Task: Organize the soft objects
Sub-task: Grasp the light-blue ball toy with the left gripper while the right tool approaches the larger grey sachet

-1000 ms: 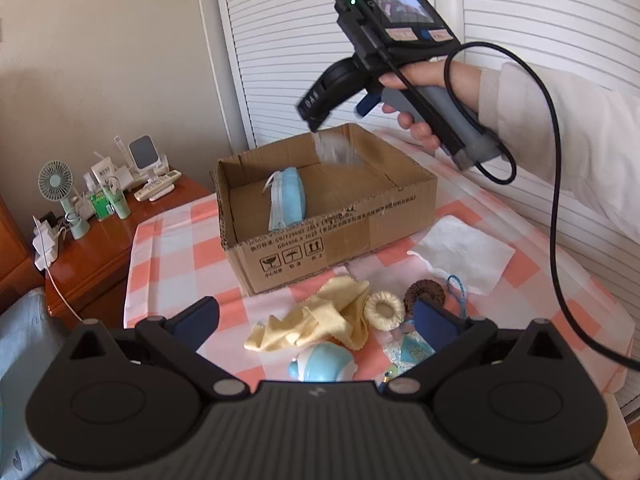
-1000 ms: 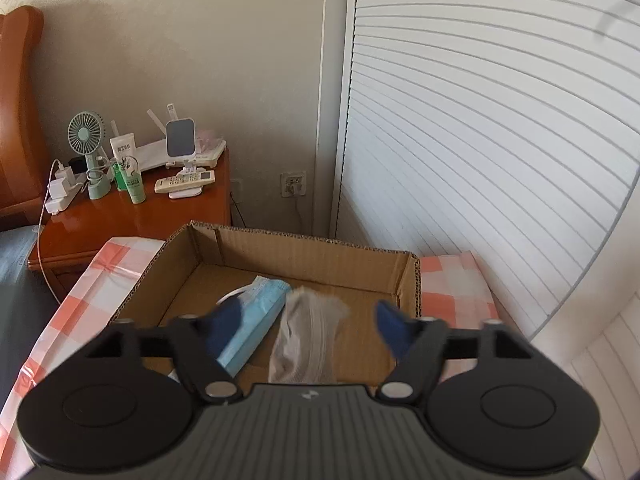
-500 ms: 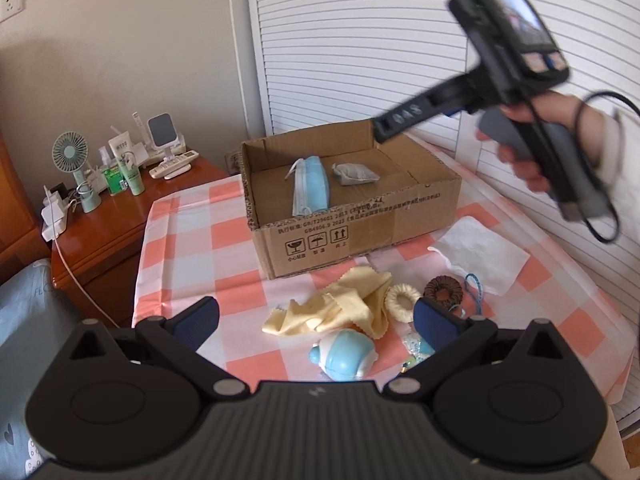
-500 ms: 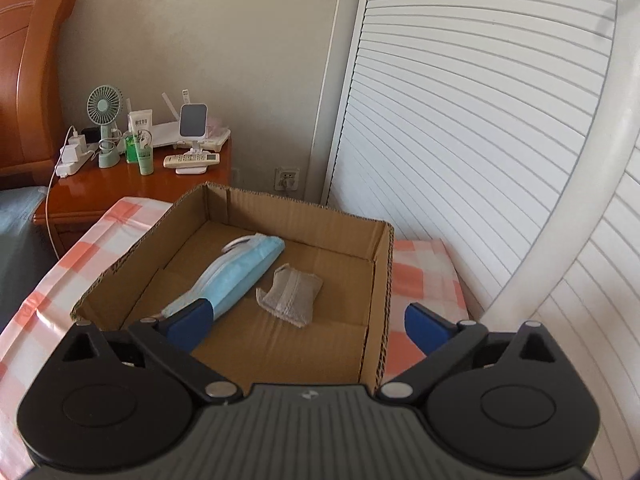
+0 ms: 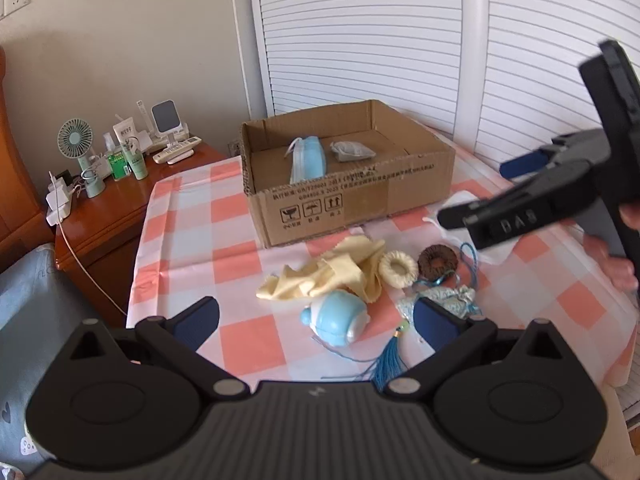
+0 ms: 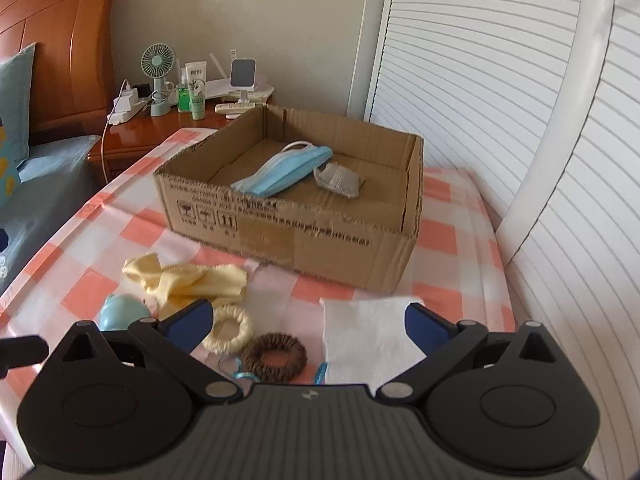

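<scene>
A cardboard box (image 5: 360, 200) (image 6: 320, 236) on the checked table holds a blue face mask (image 5: 306, 158) (image 6: 280, 170) and a grey pouch (image 5: 352, 151) (image 6: 339, 180). In front of it lie a yellow cloth (image 5: 332, 272) (image 6: 188, 280), a cream scrunchie (image 5: 398, 269) (image 6: 229, 328), a brown scrunchie (image 5: 437, 261) (image 6: 274, 356), a white tissue (image 6: 368, 332), a blue round toy (image 5: 340, 318) (image 6: 122, 312) and a tasselled sachet (image 5: 440, 300). My left gripper (image 5: 316, 320) is open above the toy. My right gripper (image 6: 306, 320) (image 5: 476, 196) is open, empty, above the scrunchies and tissue.
A wooden nightstand (image 5: 112, 208) (image 6: 160, 128) at the left carries a small fan (image 5: 76, 140), bottles, chargers and remotes. White louvred doors (image 5: 360, 40) stand behind the table. A bed with a wooden headboard (image 6: 60, 40) is at the far left.
The right gripper let the grey pouch drop into the box, opened, and pulled back and down toward the near items. The left gripper backed away slightly.
</scene>
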`<state>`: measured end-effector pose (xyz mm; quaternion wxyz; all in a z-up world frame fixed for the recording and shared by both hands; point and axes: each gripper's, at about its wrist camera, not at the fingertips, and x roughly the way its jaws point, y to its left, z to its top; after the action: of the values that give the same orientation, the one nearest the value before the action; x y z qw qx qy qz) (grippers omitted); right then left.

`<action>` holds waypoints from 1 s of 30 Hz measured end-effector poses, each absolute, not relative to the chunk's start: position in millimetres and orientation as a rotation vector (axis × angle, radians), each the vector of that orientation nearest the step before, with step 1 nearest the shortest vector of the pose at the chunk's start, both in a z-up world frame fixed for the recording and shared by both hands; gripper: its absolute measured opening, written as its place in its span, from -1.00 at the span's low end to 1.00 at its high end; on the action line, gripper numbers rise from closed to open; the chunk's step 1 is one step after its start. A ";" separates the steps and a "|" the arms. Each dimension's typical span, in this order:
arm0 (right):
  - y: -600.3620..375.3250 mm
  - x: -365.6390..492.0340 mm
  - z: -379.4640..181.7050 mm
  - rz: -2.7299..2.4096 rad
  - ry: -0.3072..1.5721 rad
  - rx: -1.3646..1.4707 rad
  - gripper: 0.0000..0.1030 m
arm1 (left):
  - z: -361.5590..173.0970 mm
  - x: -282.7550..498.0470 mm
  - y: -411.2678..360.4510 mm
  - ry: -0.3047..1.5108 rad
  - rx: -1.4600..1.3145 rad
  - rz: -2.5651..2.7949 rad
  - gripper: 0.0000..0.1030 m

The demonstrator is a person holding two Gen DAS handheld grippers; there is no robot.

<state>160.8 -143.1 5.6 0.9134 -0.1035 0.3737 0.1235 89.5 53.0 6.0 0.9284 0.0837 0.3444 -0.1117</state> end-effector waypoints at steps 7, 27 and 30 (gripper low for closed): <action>-148.7 121.9 -22.1 0.258 0.822 -0.213 1.00 | -10.9 79.9 54.3 0.723 0.164 -0.235 0.99; -141.8 84.5 -42.3 0.437 0.851 -0.213 1.00 | -54.5 130.1 54.4 0.730 0.154 -0.321 0.83; -141.0 81.2 -44.7 0.472 0.855 -0.221 1.00 | -60.3 139.6 51.3 0.739 0.176 -0.354 0.57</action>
<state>81.2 -141.0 -44.7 0.8772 -0.1059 0.4100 0.2262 139.6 51.3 -60.3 0.9135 0.0852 0.3587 -0.1718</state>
